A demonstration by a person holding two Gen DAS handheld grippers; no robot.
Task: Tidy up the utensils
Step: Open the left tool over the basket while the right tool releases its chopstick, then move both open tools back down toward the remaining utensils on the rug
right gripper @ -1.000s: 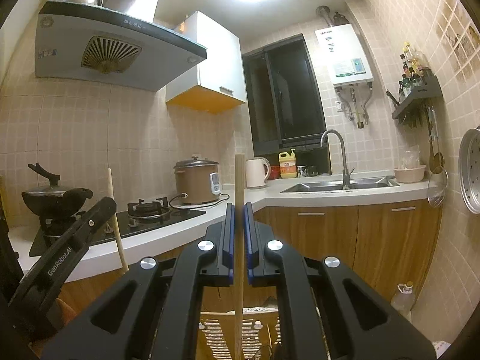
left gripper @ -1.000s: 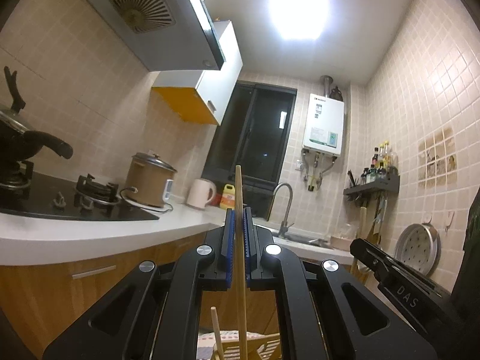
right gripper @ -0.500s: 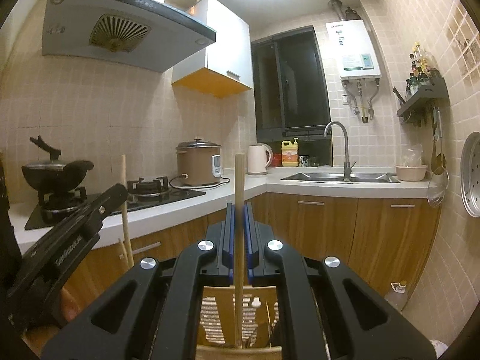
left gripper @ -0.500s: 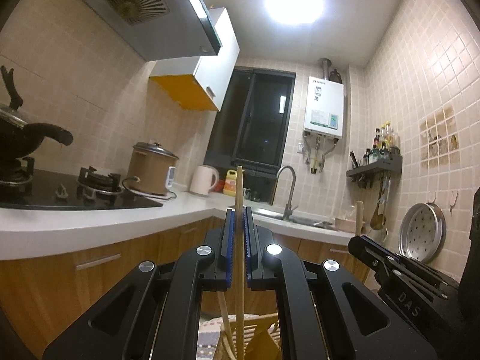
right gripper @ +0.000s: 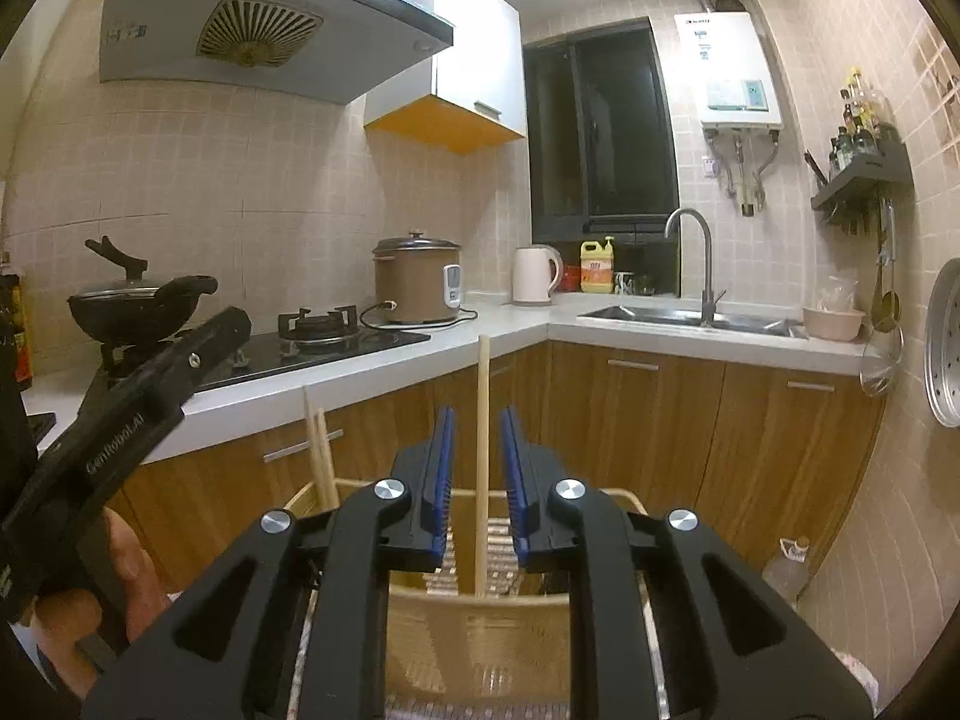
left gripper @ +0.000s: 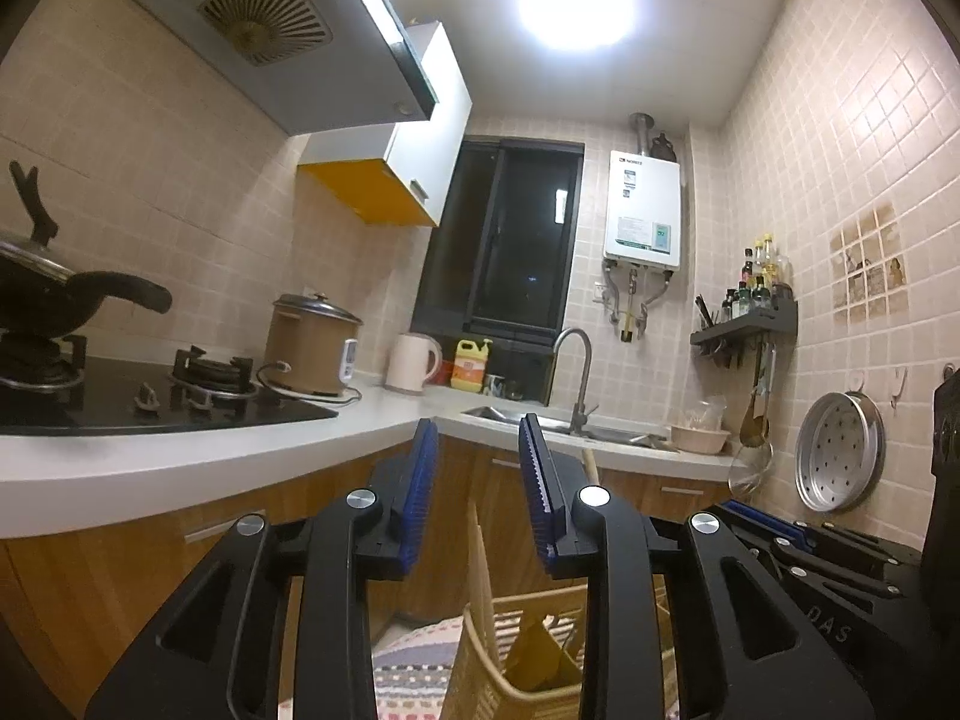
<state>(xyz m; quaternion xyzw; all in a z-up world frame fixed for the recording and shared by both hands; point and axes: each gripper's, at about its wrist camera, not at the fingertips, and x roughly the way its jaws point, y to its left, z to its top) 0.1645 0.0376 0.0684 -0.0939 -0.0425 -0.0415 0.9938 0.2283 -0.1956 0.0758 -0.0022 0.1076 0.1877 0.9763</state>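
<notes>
My left gripper (left gripper: 477, 420) is opening, and no chopstick is between its blue pads. The chopstick (left gripper: 475, 558) it let go leans free in the beige slatted utensil holder (left gripper: 480, 660) below the fingers. My right gripper (right gripper: 477, 411) is opening too. A wooden chopstick (right gripper: 482, 378) stands upright between its pads with a gap on each side, its lower end inside the holder (right gripper: 480, 624). Two more chopsticks (right gripper: 318, 450) lean at the holder's left corner. In the right wrist view the left gripper (right gripper: 228, 324) reaches in from the left, held by a hand (right gripper: 120, 570).
A white counter (right gripper: 510, 324) wraps the corner, with a gas hob (right gripper: 318, 324), black wok (right gripper: 138, 306), rice cooker (right gripper: 417, 288), kettle (right gripper: 534, 273) and sink (right gripper: 690, 315). Wooden cabinet doors (right gripper: 660, 420) stand behind the holder. A patterned rug (left gripper: 414, 672) lies below.
Both grippers sank toward the holder and their jaws parted. The left chopstick slid down out of the pads into the holder. The right chopstick now stands loose between the pads.
</notes>
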